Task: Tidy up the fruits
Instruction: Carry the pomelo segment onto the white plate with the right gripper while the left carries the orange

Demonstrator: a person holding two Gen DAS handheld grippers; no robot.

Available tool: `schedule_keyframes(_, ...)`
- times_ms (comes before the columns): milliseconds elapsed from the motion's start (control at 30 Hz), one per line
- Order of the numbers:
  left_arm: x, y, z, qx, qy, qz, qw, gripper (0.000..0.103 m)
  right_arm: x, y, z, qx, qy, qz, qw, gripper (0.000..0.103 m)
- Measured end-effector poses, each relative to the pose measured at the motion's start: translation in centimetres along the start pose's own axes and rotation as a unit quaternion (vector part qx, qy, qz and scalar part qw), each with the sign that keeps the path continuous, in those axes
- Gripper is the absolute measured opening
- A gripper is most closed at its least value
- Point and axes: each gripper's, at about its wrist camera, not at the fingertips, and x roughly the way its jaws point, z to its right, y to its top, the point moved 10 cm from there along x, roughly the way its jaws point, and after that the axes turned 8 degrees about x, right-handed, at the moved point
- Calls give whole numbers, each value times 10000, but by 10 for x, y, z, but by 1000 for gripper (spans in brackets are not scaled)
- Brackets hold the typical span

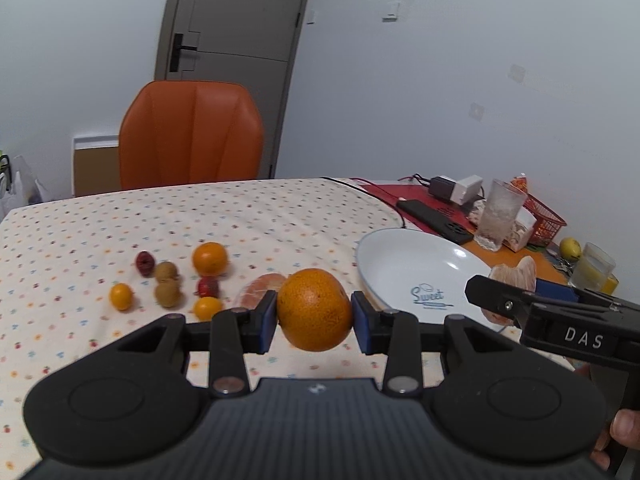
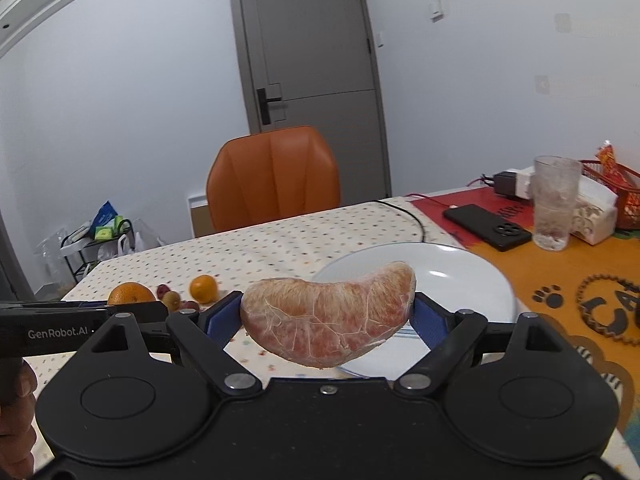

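My left gripper (image 1: 314,316) is shut on a round orange (image 1: 314,309), held just above the dotted tablecloth, left of a white plate (image 1: 404,264). My right gripper (image 2: 328,316) is shut on a peeled pomelo segment (image 2: 328,316), held in front of the same plate (image 2: 460,280). In the left wrist view the right gripper (image 1: 512,300) shows at the right with the segment (image 1: 516,272) over the plate's near rim. On the cloth lie another pomelo segment (image 1: 262,288), a mandarin (image 1: 209,258), kumquats (image 1: 121,296), longans (image 1: 168,293) and red fruits (image 1: 145,262).
An orange chair (image 1: 192,136) stands behind the table. At the right are a phone (image 2: 486,226), a glass (image 2: 556,202), chargers, a tissue box, a red basket (image 1: 544,216), a lemon (image 1: 570,247) and a second glass (image 1: 592,268). A person's hand (image 2: 16,412) holds the left tool.
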Motion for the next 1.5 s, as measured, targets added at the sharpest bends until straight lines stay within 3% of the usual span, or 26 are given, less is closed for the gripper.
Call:
schedule_keyframes(700,59,7,49,220,-367,-227,9988,38,28,-6,63,126,-405,-176,9989,85)
schedule_keyframes(1233,97,12,66,338,-400,-430,9977,38,58,-10,82,181,-291,-478,9983,87)
schedule_keyframes(1500,109,13,78,410,-457,-510,9968,38,52,-2,91,324,-224,-352,9986,90)
